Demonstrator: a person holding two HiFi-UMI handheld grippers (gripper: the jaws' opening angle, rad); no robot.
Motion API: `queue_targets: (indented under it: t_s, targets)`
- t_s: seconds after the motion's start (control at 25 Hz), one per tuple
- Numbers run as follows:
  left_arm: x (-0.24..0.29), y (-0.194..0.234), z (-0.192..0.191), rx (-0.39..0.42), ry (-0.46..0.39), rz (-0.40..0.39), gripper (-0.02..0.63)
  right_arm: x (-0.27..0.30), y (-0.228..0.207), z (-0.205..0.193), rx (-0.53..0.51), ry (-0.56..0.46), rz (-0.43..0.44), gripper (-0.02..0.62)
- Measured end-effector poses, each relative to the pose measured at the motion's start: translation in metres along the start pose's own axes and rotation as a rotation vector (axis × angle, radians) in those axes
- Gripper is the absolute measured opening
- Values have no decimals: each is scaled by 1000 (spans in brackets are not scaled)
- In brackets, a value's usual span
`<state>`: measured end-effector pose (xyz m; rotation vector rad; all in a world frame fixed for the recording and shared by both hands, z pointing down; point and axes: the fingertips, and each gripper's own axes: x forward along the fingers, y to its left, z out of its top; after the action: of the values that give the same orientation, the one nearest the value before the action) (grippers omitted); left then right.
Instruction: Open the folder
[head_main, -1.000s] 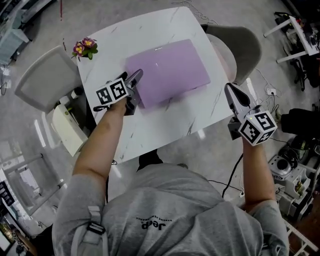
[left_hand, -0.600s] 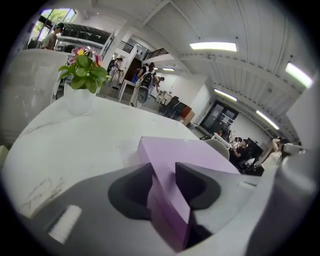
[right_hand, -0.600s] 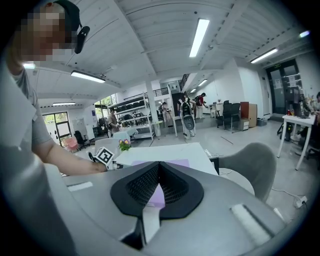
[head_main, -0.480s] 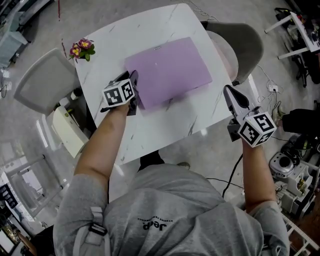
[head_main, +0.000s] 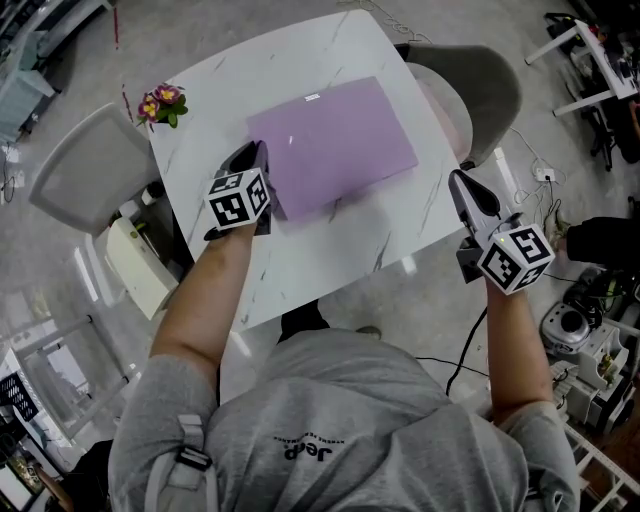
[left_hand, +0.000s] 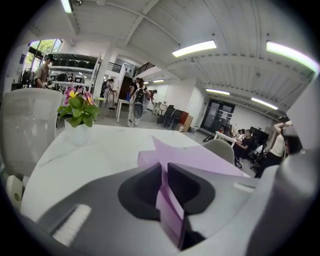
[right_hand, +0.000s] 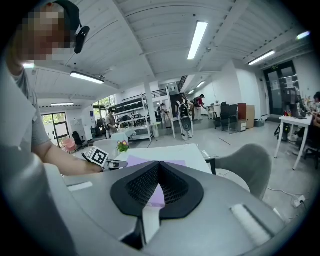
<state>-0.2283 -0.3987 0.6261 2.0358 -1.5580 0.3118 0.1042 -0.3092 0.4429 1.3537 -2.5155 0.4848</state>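
1. The purple folder lies flat in the middle of the bench.
2. The left gripper has just been closing its jaws; they now pinch the cover's near-left corner, probably to lift it open.
3. The right gripper hangs off the bench's right edge, jaws together and empty.

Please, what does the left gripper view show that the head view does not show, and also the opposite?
Only the left gripper view: the left hand-held gripper, whose jaws have just been closing, pinches a raised edge of the purple folder. People stand in the hall behind.
Only the head view: the right hand-held gripper, held beyond the table's right edge, and the folder's whole outline.
Both: the white table, the folder and the potted flowers.
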Motion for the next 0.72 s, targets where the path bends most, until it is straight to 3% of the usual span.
queue_targets:
  t_s: [0.4,0.72]
  targets:
    - [-17,-18,16,47,-66,-41,78,-10,-2,9,-11,-15,-16,3]
    - [-26,-30,29,160,-108,-64,72,-13,4,13,-20,-21,-18,3]
